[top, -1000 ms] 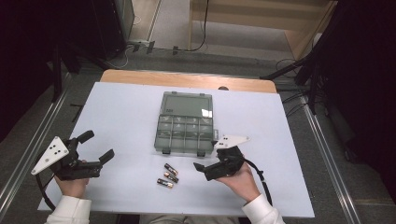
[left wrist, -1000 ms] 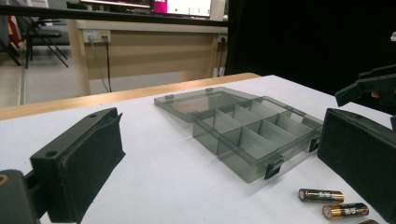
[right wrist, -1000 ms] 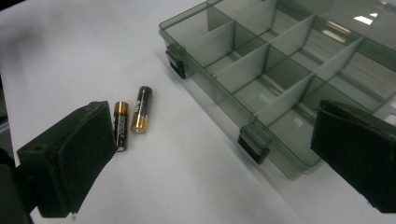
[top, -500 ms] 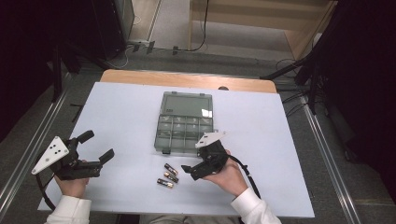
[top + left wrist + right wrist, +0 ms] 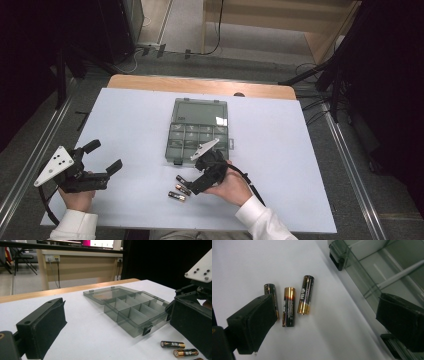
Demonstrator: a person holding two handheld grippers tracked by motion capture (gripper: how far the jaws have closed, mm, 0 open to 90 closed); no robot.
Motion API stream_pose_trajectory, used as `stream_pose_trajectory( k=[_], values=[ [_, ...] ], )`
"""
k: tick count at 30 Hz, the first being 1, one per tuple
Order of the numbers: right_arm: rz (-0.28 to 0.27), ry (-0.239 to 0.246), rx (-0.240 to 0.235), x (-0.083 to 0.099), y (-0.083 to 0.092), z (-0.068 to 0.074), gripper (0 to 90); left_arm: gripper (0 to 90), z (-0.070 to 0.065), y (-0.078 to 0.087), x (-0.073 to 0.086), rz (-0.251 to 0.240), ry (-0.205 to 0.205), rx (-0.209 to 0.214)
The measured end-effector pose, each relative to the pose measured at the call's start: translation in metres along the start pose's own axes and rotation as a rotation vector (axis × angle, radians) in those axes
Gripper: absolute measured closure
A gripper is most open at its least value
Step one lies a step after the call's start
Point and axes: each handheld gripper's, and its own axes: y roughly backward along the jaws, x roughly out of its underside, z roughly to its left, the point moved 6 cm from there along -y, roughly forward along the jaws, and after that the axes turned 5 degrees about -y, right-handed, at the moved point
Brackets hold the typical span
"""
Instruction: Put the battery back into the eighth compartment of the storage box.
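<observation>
Black right gripper [image 5: 192, 186] moved left, wide open over batteries [image 5: 181, 189]; left gripper [image 5: 102, 159] unmoved, open, empty.

Right tool [image 5: 191, 186]: over the last second we have carried it leftward and toward the near edge of the counter [image 5: 125, 115], from just beside the organiser box's [image 5: 199, 131] near right corner to the three batteries [image 5: 181, 189]. Jaws now stand apart directly over the batteries. Our right hand [image 5: 231, 186] has shifted left with it.
</observation>
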Motion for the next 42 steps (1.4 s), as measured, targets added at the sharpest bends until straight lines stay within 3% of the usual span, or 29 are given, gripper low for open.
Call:
stream_pose_trajectory(
  k=[7, 13, 19, 26, 27, 28, 29, 31, 37, 42],
  values=[
    [0.093, 0.009, 0.010, -0.008, -0.014, 0.005, 8.6, 0.0, 0.000, 0.000, 0.000, 0.000, 0.004, 0.001],
    [0.148, -0.018, 0.017, -0.013, -0.021, 0.007, 18.1, 0.0, -0.001, -0.001, 0.000, -0.003, 0.017, 0.007],
    [0.184, -0.021, 0.007, -0.021, -0.025, 0.010, 34.3, 0.0, 0.000, -0.001, 0.000, -0.005, 0.021, 0.007],
    [0.261, -0.079, 0.013, -0.022, -0.032, 0.014, 48.8, 0.0, 0.000, -0.002, 0.000, -0.006, 0.029, 0.009],
    [0.295, -0.083, 0.017, -0.021, -0.034, 0.014, 59.2, 0.0, 0.000, -0.001, 0.000, -0.006, 0.029, 0.008],
    [0.307, -0.084, 0.015, -0.021, -0.035, 0.014, 61.9, 0.0, 0.000, -0.002, 0.000, -0.006, 0.031, 0.008],
    [0.307, -0.084, 0.015, -0.021, -0.035, 0.014, 61.9, 0.0, 0.000, -0.002, 0.000, -0.006, 0.031, 0.008],
    [0.321, -0.096, 0.019, -0.022, -0.035, 0.016, 76.9, 0.0, 0.000, -0.002, 0.000, -0.007, 0.028, 0.013],
    [0.328, -0.150, 0.004, -0.021, -0.034, 0.015, 78.0, 0.0, 0.000, -0.001, 0.000, -0.013, 0.024, 0.009],
    [0.293, -0.165, -0.014, -0.021, -0.029, 0.013, 78.0, 0.0, 0.000, -0.001, 0.000, -0.011, 0.027, 0.012]
  ],
)
